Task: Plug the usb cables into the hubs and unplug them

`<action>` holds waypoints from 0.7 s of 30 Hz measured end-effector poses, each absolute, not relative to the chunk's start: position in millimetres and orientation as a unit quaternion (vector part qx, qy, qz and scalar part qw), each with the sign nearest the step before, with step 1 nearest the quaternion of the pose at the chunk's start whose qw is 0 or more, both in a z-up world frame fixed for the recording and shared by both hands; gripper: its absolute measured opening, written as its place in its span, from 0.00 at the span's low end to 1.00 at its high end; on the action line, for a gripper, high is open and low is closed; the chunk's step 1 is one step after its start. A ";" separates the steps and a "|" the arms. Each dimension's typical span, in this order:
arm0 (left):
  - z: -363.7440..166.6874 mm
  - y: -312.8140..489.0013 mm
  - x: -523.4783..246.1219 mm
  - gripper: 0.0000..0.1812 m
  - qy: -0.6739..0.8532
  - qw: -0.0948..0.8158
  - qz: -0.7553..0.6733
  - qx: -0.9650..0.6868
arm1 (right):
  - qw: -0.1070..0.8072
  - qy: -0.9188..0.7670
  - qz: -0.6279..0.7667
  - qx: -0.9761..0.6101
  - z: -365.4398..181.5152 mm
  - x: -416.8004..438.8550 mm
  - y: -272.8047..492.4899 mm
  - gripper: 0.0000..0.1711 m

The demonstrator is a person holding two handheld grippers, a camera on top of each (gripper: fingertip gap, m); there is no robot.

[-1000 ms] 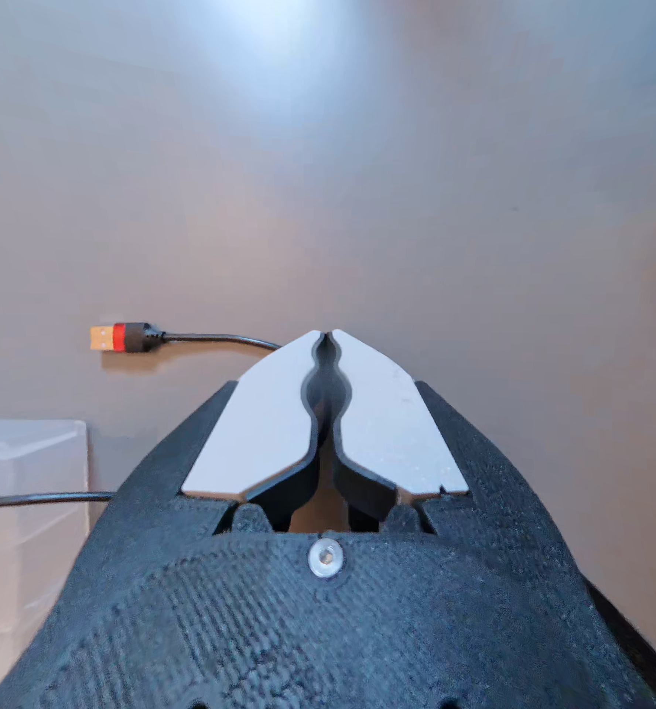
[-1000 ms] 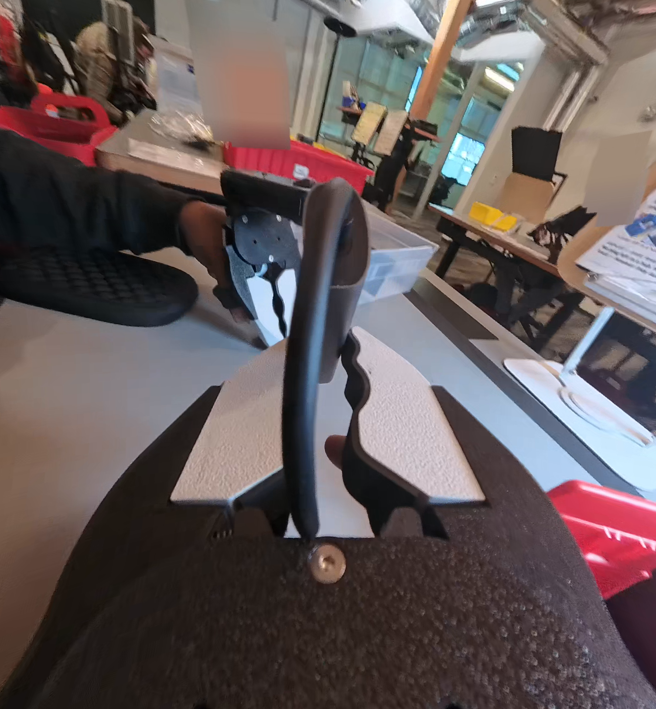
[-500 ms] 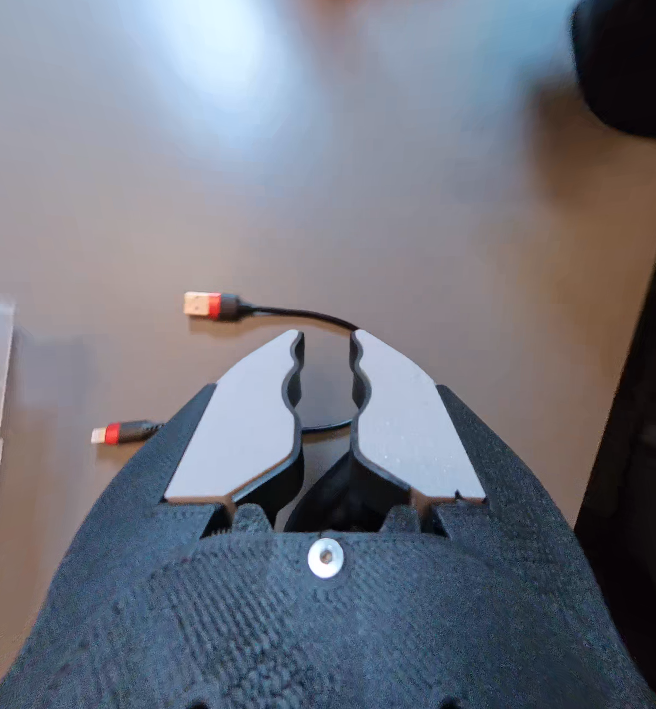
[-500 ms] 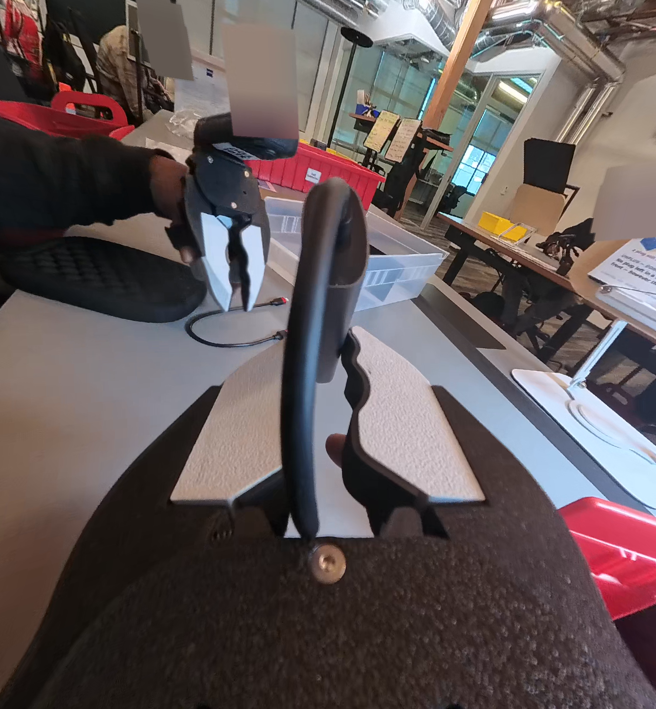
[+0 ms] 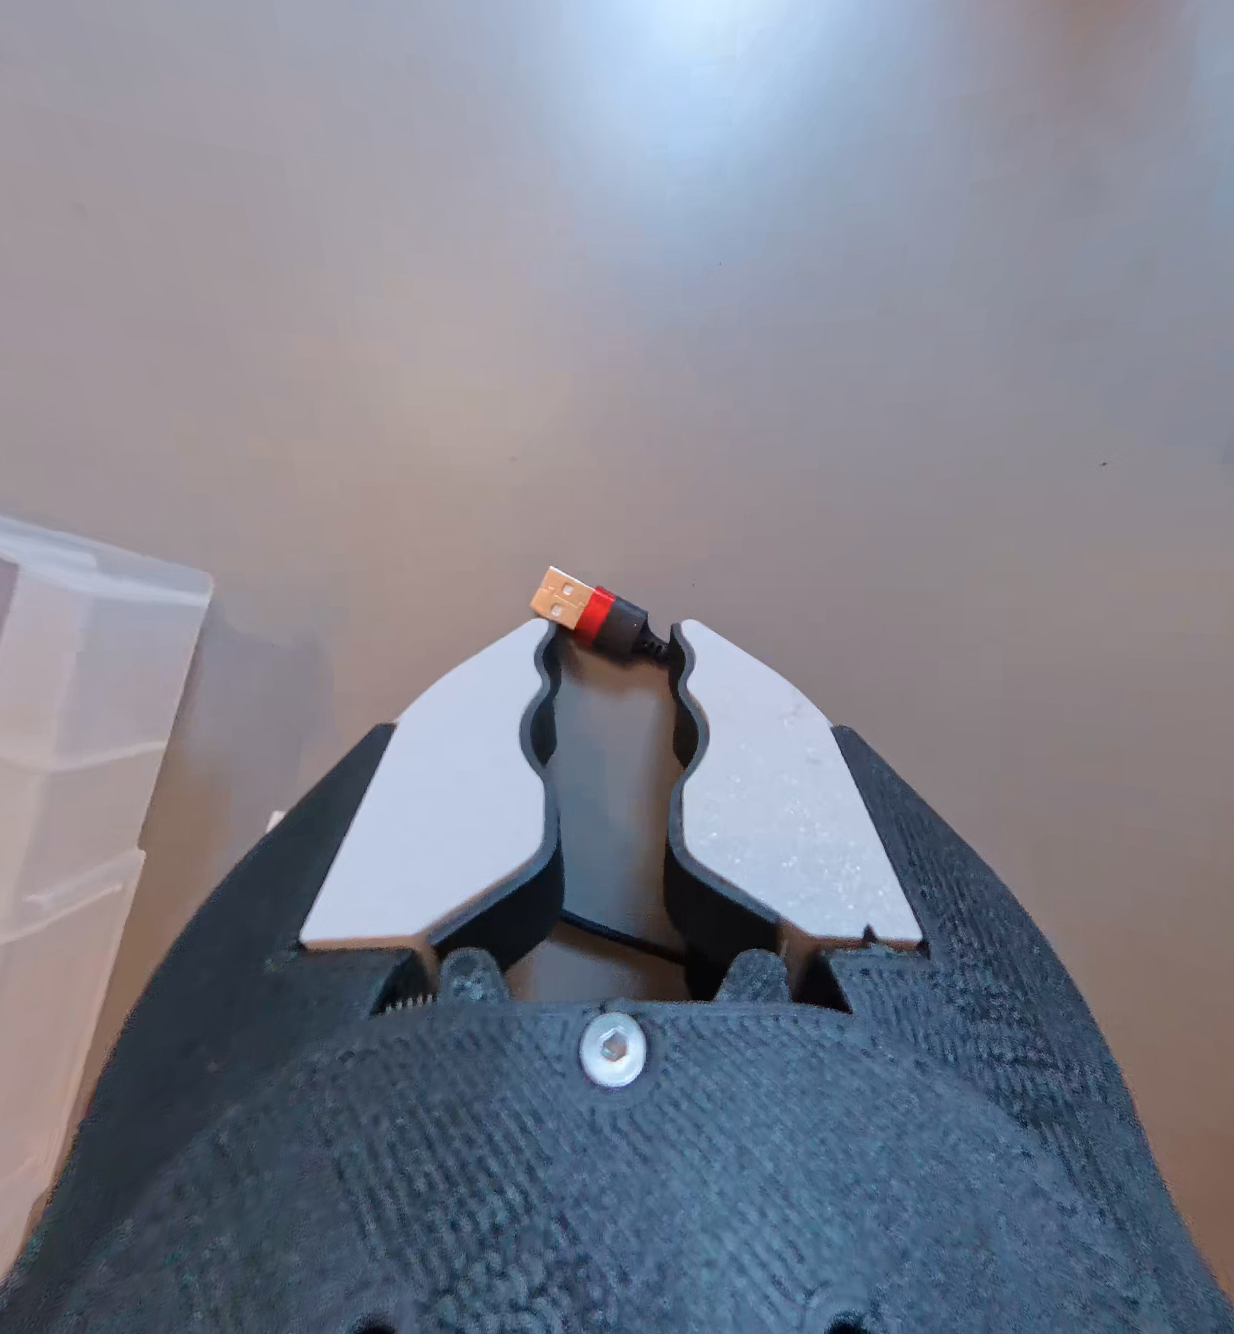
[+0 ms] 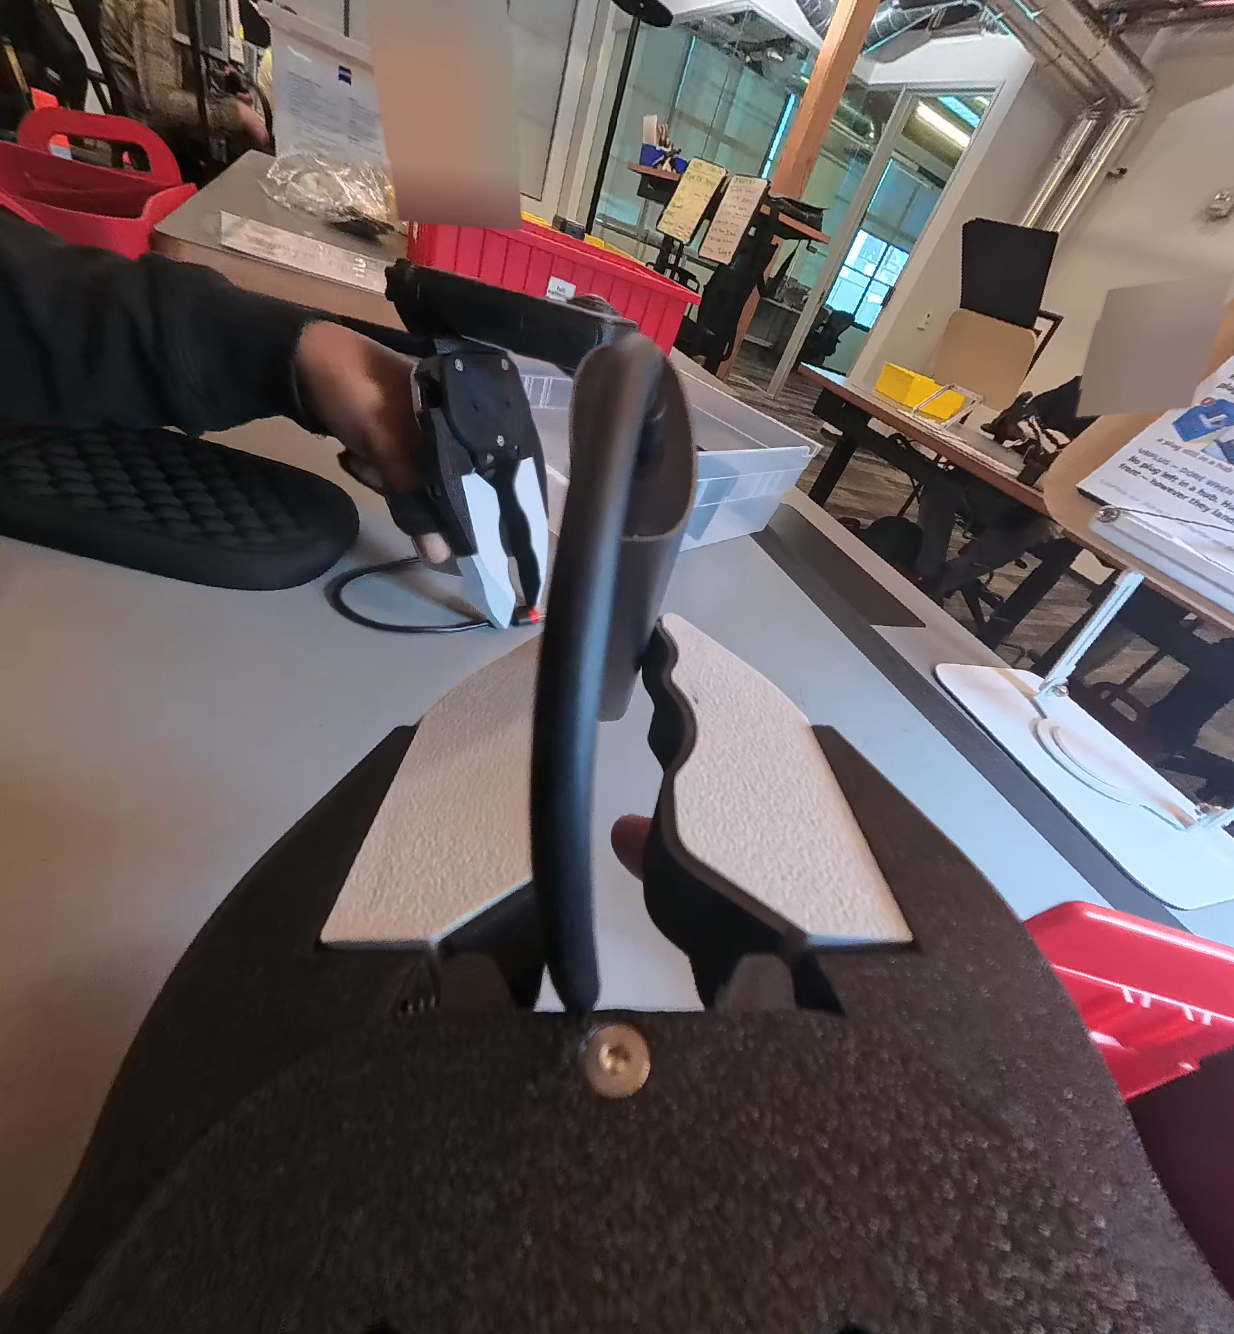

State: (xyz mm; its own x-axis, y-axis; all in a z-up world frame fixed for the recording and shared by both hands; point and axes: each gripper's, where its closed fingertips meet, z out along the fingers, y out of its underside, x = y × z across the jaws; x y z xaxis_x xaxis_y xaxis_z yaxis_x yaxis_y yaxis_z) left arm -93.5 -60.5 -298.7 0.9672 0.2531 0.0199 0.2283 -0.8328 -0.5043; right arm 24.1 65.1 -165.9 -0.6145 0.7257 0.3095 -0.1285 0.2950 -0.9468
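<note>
Your left gripper (image 5: 610, 635) stands apart around the plug (image 5: 589, 613) at its tips, ready to pinch; your right gripper (image 6: 618, 650) clamps the hub (image 6: 632, 534) upright, keeping it steady for plugging.

Open-plan workshop: rows of worktables (image 6: 910, 426), red bins (image 6: 563, 267), exposed ceiling ducts (image 6: 1098, 65).
</note>
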 end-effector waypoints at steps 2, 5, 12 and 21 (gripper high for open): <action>-298.8 -52.8 -83.4 0.14 -0.099 0.260 0.017 -0.960 | 0.385 -0.707 0.554 -0.211 -165.8 24.2 64.8 0.10; -298.4 -37.3 -61.0 0.14 -0.028 0.272 0.004 -0.962 | 0.390 -0.705 0.553 -0.212 -164.0 24.2 66.3 0.10; -226.5 -1.4 0.2 0.14 0.111 0.394 -0.016 -0.912 | 0.414 -0.683 0.553 -0.235 -156.1 20.6 82.4 0.10; -144.8 -6.6 -18.7 0.14 0.093 0.572 0.050 -0.813 | 0.437 -0.658 0.552 -0.269 -152.1 13.8 103.4 0.10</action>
State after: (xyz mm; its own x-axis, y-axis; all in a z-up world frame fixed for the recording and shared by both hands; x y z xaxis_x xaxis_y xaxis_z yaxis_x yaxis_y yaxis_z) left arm -18.7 -6.6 -144.8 0.9778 -0.0942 -0.1874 -0.2082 -0.3284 -0.9213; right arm 13.8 103.4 -152.1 -0.4733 0.8357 0.2786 -0.1290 0.2472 -0.9604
